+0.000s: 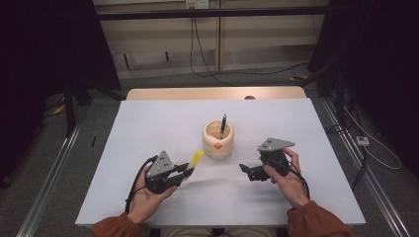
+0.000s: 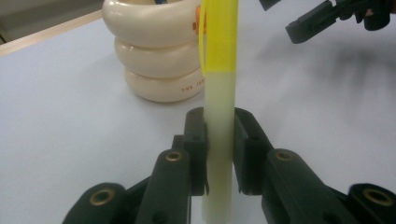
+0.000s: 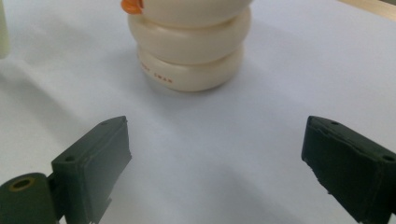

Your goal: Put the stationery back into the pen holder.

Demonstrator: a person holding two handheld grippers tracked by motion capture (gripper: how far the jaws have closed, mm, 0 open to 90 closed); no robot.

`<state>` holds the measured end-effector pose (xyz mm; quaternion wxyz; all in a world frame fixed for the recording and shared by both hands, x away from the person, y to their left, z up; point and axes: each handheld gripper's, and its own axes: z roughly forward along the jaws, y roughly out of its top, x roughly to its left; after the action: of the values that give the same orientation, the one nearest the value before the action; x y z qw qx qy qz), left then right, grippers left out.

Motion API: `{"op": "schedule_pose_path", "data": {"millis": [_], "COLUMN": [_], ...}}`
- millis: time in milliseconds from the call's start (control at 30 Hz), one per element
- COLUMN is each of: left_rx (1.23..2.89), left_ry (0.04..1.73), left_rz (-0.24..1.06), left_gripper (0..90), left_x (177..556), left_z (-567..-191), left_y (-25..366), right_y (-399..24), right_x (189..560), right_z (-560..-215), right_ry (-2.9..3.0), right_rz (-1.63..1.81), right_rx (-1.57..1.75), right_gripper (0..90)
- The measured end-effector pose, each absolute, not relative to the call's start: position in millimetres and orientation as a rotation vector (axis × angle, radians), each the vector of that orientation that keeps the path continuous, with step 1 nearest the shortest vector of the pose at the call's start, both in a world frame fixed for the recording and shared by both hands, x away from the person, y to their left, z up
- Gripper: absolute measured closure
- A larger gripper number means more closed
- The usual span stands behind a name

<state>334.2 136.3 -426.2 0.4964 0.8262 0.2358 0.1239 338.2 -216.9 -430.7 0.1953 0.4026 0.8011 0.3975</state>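
- The left gripper (image 1: 187, 170) is clenched on a yellow highlighter (image 1: 195, 160): in the left gripper view its 2 black pads press on either side of the pale barrel (image 2: 219, 140), with the bright yellow cap (image 2: 220, 35) rising beyond them.
- In the high view the highlighter sits above the table (image 1: 148, 128), left of its middle and nearer the front edge than the back, its cap slanting up and towards a cream pen holder (image 1: 218, 140).
- The pen holder stands upright near the middle of the table, built of 3 stacked rounded rings with an orange mark on its front; small lettering runs along its bottom ring, too small to read.
- A dark blue pen (image 1: 223, 126) stands tilted inside the pen holder, its top above the rim.
- The highlighter's cap is just beside the pen holder's left side; whether it touches cannot be told.
- The right gripper (image 1: 246, 170) is released: in the right gripper view its 2 jaws stand wide apart with bare table between them, holding nothing.
- The right gripper is right of the pen holder and nearer the front edge, its jaws pointing left, apart from the holder (image 3: 191, 46).
- The left hand (image 1: 146, 197) and the right hand (image 1: 289, 180) come in from the front edge, both in rust-coloured sleeves.
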Motion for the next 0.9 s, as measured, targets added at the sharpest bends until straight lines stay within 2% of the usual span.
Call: {"op": "schedule_pose_path", "data": {"millis": [333,633,900], "left_rx": [1.933,1.894,1.866], "left_ry": [0.654,0.664,0.658], "left_rz": [0.251,0.270,0.286], "left_gripper": [77.4,77.4,77.4], "left_x": [341.3,349.0,358.5], "left_z": [-410.1,-389.2,-373.9], "left_y": [142.8,138.9,129.1], "right_y": [-239.7,-257.0,-270.5], "right_x": [319.0,304.7,291.7], "right_z": [-435.2,-432.5,-443.4], "right_ry": [2.105,2.015,1.954], "right_rz": [1.114,1.161,1.179], "right_rx": [1.188,1.227,1.244], "right_gripper": [7.7,7.5,6.6]}}
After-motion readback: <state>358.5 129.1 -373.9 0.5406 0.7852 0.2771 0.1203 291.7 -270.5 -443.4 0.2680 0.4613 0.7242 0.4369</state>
